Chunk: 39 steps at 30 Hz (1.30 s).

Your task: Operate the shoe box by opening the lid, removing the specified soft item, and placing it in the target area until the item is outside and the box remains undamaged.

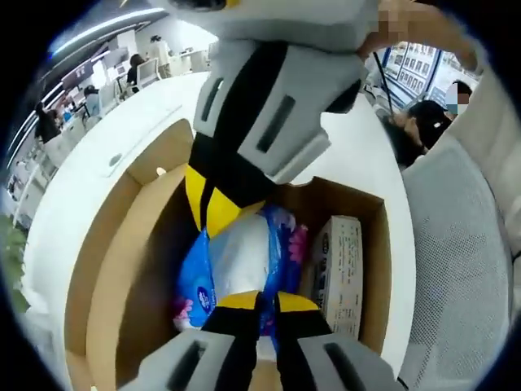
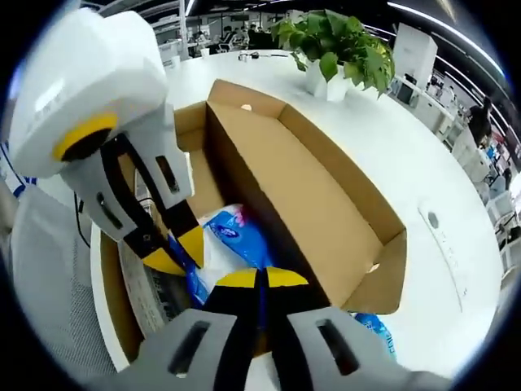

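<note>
The left gripper (image 1: 259, 300), grey w/ yellow-tipped black fingers, has its jaws pressed together, tips touching over the soft blue-and-white plastic pack (image 1: 236, 269). The closed tips sit at the pack's near edge; whether they pinch its film I cannot tell. The right gripper (image 2: 260, 278) looks the same in its own view: jaws closed, yellow tips meeting right at the pack's (image 2: 236, 236) crinkled blue wrap, and a real grip is not clear.

In the left gripper view the right gripper (image 1: 213, 213) comes down from the top, its tips reaching into the box and touching the pack's upper end. In the right gripper view the left gripper (image 2: 179, 254) enters from the left, its tips on the pack's left side.

The brown corrugated cardboard shoe box (image 1: 106, 269) is open, lid (image 2: 326, 204) folded back flat on the smooth white round table (image 2: 407, 155). The pack lies inside the box, approx. in the middle, glossy and wrinkled. Beside it stands a white printed carton (image 1: 340, 269), rigid, w/ small text. A green leafy plant in a white pot (image 2: 338, 49) stands on the table behind the lid. A grey mesh chair back (image 1: 460, 269) is next to the table.
</note>
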{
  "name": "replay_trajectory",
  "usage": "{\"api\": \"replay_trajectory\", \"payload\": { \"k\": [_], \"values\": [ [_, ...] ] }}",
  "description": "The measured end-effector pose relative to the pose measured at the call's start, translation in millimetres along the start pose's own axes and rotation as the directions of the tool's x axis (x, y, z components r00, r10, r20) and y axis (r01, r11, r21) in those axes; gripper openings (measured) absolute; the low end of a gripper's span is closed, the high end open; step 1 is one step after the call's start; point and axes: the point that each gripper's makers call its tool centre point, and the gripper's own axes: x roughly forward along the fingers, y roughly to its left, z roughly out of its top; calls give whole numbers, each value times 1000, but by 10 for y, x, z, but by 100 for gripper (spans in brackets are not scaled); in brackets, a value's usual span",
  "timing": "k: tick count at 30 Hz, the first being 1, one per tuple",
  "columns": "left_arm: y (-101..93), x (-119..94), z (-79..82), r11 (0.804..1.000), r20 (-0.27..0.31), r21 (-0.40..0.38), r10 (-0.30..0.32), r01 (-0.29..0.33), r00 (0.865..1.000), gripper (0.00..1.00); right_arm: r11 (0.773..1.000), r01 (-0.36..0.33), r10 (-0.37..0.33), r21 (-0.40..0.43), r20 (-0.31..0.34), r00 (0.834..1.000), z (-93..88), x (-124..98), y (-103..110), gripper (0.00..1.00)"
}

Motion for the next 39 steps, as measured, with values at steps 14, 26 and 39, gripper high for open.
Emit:
{"api": "replay_trajectory", "payload": {
  "k": [14, 26, 39],
  "values": [
    [-7, -235, -56, 998, 12, -17, 54, -54, 998, 0, 999, -11, 12, -33, 46, 999, 142, -93, 104, 0],
    [-5, -492, 63, 994, 42, -22, 105, -105, 994, 0, 997, 13, -5, -75, 105, 995, 422, -289, 144, 0],
    [-26, -816, 283, 987, 63, -10, 160, -159, 985, 0, 994, 43, -25, -102, 168, 985, 628, -627, 112, 0]
  ]
}}
